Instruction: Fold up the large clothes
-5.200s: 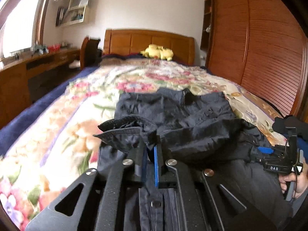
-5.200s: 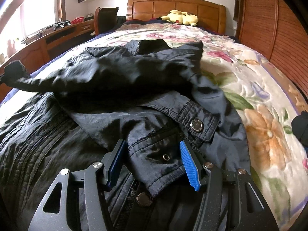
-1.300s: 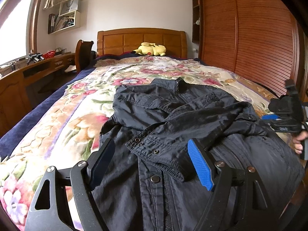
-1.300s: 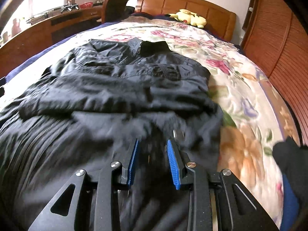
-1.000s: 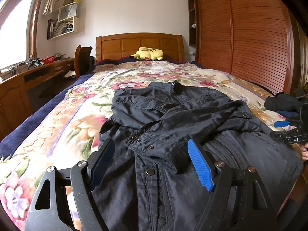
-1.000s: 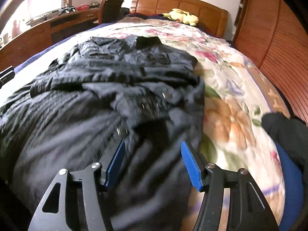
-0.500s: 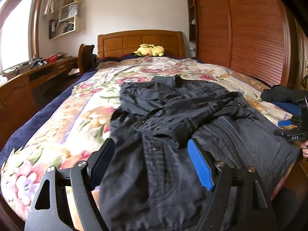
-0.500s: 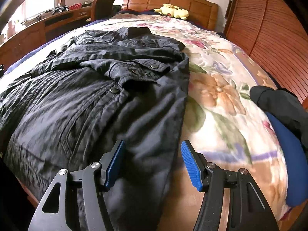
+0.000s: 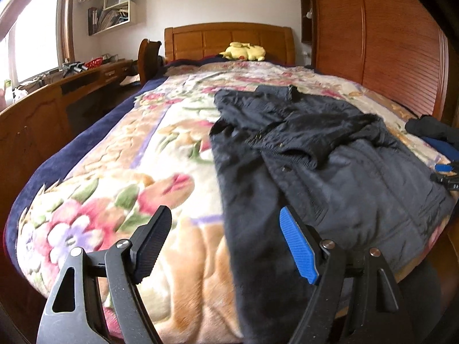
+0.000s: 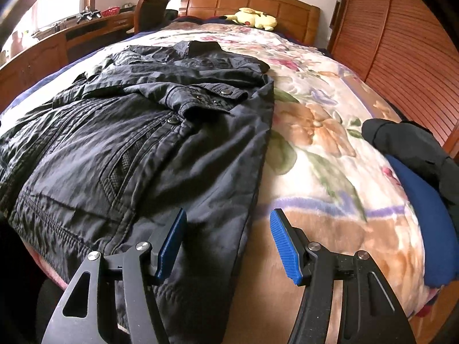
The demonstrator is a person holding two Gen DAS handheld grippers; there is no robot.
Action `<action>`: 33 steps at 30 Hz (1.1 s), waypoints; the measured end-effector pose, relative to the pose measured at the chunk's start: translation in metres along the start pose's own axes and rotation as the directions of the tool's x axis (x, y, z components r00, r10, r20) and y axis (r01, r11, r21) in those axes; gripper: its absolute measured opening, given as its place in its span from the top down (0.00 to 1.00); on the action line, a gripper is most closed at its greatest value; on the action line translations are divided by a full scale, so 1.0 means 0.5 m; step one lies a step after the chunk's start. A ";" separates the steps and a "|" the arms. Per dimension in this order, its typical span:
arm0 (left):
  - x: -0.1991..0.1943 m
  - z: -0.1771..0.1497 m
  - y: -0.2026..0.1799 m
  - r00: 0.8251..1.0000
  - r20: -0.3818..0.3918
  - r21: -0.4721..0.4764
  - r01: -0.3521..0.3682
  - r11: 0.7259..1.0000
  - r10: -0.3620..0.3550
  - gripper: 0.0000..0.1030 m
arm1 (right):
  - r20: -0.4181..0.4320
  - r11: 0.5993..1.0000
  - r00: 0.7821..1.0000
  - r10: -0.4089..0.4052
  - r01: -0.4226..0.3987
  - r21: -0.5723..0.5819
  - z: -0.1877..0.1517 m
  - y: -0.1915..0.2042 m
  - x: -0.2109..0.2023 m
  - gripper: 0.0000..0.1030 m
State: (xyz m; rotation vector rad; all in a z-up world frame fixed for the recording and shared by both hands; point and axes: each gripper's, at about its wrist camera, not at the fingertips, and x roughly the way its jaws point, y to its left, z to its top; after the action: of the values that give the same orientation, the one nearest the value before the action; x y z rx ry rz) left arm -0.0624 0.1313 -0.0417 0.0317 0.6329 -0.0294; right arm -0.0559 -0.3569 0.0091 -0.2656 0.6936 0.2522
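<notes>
Both tongs, left (image 9: 225, 242) and right (image 10: 228, 242), spread and empty over dark jacket (image 10: 143, 143); no legible writing.

We see a black jacket (image 10: 149, 143) with dark metal snaps, a cream blanket (image 9: 149, 172) patterned with pink, peach and green flowers and edged in navy, a yellow plush toy (image 10: 252, 18), a reddish-brown wooden headboard (image 9: 229, 38), blue pads (image 10: 285, 248) on our black right tool (image 10: 228, 246).

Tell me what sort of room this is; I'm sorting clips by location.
A bedroom: a bed with a floral blanket and wooden headboard, a yellow plush toy by it, a desk alongside.
</notes>
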 end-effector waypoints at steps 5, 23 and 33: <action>0.002 -0.022 0.003 1.000 -0.017 0.018 0.012 1.000 -0.012 0.25 | -0.002 1.000 1.000 0.004 -0.004 0.006 -0.006 0.005 0.000 0.39; -0.011 -0.065 -0.008 0.994 -0.048 0.001 0.100 0.995 -0.099 0.49 | 0.005 1.000 1.000 0.008 -0.008 0.022 -0.042 -0.011 -0.036 0.39; -0.002 -0.066 -0.010 0.991 -0.058 -0.002 0.118 0.993 -0.118 0.52 | -0.012 0.998 0.998 0.061 -0.060 0.030 -0.048 -0.007 -0.046 0.39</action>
State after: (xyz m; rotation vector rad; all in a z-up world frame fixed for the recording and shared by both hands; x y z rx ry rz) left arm -0.0831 0.1276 -0.0679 -0.0035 0.6920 -0.1440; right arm -0.0859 -0.3712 0.0072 -0.2183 0.7184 0.2979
